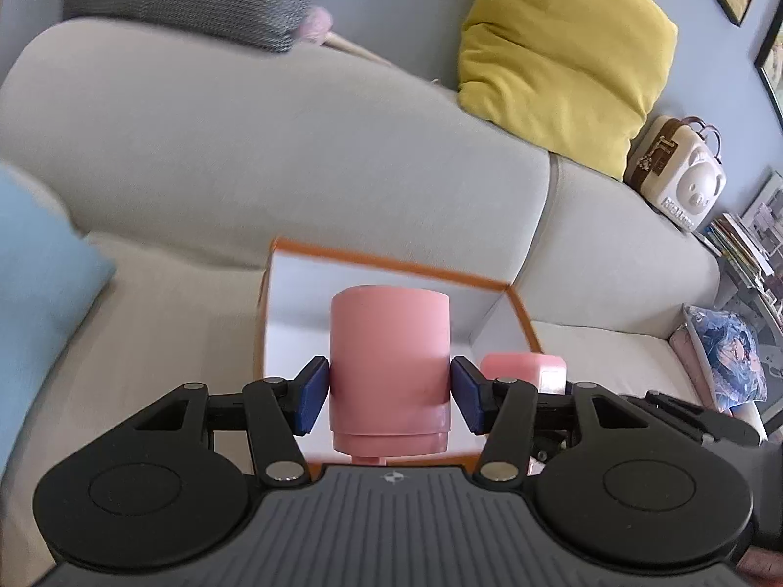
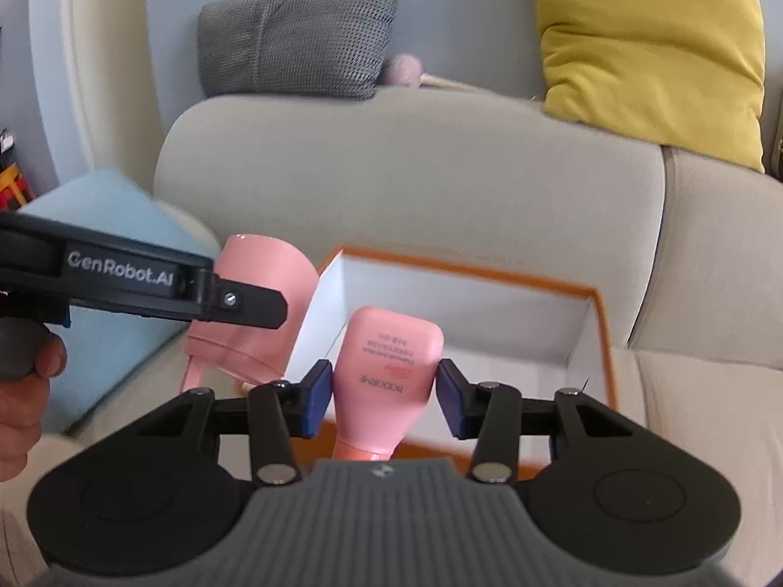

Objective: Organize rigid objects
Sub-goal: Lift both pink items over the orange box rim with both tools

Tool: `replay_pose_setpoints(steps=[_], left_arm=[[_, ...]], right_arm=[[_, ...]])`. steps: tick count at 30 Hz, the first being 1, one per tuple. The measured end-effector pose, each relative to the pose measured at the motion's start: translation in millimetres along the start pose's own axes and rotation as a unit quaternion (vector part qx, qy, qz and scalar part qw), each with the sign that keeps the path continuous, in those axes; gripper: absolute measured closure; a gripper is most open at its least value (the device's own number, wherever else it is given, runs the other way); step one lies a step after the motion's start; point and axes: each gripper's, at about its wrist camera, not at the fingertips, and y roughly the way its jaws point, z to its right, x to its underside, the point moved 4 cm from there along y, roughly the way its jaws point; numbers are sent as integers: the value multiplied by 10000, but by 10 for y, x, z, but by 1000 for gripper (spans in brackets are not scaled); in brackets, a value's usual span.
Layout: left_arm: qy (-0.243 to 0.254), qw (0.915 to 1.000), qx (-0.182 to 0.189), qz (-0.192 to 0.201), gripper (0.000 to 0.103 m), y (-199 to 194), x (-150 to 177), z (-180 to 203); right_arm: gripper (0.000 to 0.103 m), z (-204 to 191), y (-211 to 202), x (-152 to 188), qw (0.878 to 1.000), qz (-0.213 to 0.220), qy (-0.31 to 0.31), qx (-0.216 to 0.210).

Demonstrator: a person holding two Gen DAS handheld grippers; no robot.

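My left gripper (image 1: 389,394) is shut on a pink cylindrical bottle (image 1: 389,367), held over the near edge of an open white box with an orange rim (image 1: 391,261) on the sofa seat. My right gripper (image 2: 384,398) is shut on a pink tube (image 2: 386,376) printed with text, held over the same box (image 2: 470,271). In the right wrist view the left gripper (image 2: 147,283) and its pink bottle (image 2: 259,303) show at the left, beside the box's left wall. In the left wrist view the pink tube (image 1: 523,367) shows at the right.
The box sits on a grey sofa (image 1: 293,146). A light blue cushion (image 1: 34,293) lies left of it. A yellow cushion (image 1: 563,58) and a grey cushion (image 2: 298,29) rest on the sofa back. A white pig-face case (image 1: 680,176) and books stand at the right.
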Motion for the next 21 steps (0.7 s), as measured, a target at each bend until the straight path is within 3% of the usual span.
replay_pose_setpoints(steps=[4,9,14,21], left_arm=[[236,9996,-19,-166,41,295,-212,62],[296,9973,-4,-678,41,825,-242,68],[775,9911,-383,-1009,41,1312,-185,169],[1456,9748,-1008,-1357,41,1832,-70,249]], right_arm=[[55,205,197,-274,9996,-75,252,103],[55,446,553,-401,9983,-325,397,285],[55,652,953,-251,9950,-762,487,425],[55,923,1450,-147,9895,-1250,589,429]])
